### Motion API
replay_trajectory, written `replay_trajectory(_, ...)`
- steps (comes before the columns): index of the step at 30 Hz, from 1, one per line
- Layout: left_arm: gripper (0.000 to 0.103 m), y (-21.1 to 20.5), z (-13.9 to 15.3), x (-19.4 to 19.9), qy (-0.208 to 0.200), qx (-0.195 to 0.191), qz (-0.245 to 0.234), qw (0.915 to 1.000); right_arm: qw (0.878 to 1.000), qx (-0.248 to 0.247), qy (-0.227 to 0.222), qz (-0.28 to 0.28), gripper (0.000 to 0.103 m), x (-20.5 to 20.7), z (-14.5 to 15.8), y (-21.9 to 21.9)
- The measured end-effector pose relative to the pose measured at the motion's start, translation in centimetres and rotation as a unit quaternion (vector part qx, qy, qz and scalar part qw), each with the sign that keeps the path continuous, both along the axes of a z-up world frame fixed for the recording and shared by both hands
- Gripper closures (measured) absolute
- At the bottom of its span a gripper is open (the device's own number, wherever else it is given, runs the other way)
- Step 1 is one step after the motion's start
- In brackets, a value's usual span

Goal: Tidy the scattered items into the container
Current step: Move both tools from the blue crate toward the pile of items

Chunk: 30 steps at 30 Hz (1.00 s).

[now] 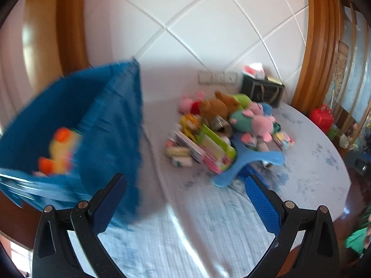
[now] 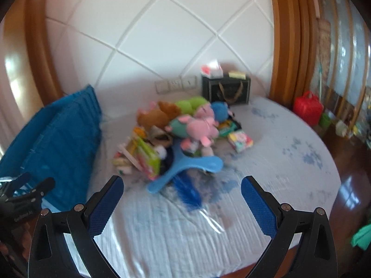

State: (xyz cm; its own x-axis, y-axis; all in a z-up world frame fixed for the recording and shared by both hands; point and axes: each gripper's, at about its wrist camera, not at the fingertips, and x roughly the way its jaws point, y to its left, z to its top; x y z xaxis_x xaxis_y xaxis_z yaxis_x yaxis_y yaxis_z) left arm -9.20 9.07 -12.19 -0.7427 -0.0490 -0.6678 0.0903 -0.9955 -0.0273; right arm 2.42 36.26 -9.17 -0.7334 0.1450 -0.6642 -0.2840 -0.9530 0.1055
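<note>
A blue fabric bin [image 1: 109, 125] stands at the left of the bed; a yellow and orange plush toy [image 1: 59, 150] lies inside it. It also shows in the right wrist view [image 2: 60, 143]. A heap of toys sits mid-bed: pink plush pigs [image 1: 259, 122] [image 2: 201, 125], a brown bear [image 1: 215, 108] [image 2: 157, 114], picture books [image 1: 208, 150] [image 2: 146, 159], a blue plastic hanger [image 1: 250, 162] [image 2: 185, 169]. My left gripper [image 1: 185, 206] is open and empty, next to the bin's near corner. My right gripper [image 2: 182, 206] is open and empty, short of the heap.
A small colourful box [image 2: 240, 140] lies right of the heap. A dark box with a tissue pack [image 2: 226, 90] stands by the padded headboard. A red case [image 2: 307, 107] sits on the floor at right. The bed's rounded edge [image 2: 334, 176] drops to wooden floor.
</note>
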Motion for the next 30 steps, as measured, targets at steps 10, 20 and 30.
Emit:
replay_trajectory(10,0.0,8.1,-7.2,-9.7,-0.093,0.004,0.092,0.9914,0.996,-0.041,-0.066,0.035,0.001,-5.9,-7.3,13.7)
replay_trajectory(20,0.012,9.4,-13.4,-14.0,-0.17,-0.008,0.13,0.9768,0.987,-0.07,-0.132,0.066,0.001,-11.9,-13.7,18.0)
replay_trajectory(30,0.013,11.2,-16.0,-18.8,-0.18,0.034,0.081,0.9798,0.984,-0.055,-0.171,0.006,0.012,-14.7,-14.8,19.5)
